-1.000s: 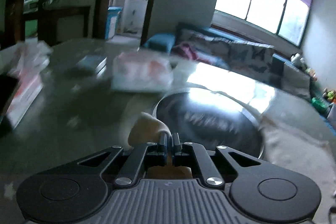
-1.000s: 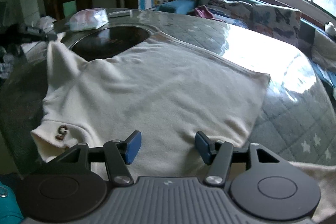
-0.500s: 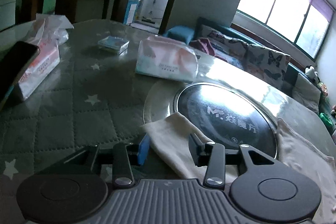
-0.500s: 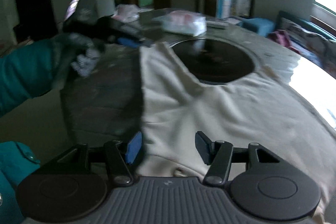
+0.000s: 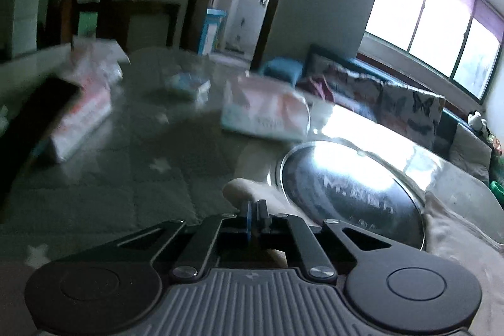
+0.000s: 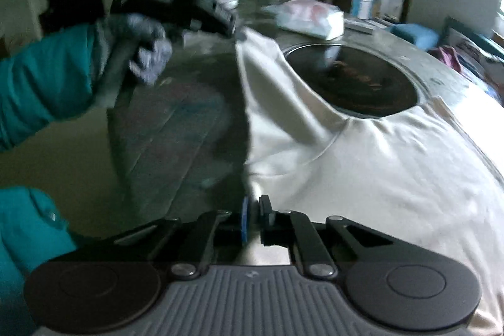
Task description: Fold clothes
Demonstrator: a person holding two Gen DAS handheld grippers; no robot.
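Cream garment (image 6: 362,166): spread over table (image 6: 176,128), centre-right of right wrist view. Left gripper (image 5: 254,211): clenched on the sleeve tip (image 5: 239,191), lower centre. Right gripper (image 6: 255,218): clenched on garment edge, bottom centre. Tissue pack (image 5: 267,112): mid-frame, behind.

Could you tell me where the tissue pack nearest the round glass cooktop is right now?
In the left wrist view the tissue pack lies on the table just beyond the cooktop, up-left of it.
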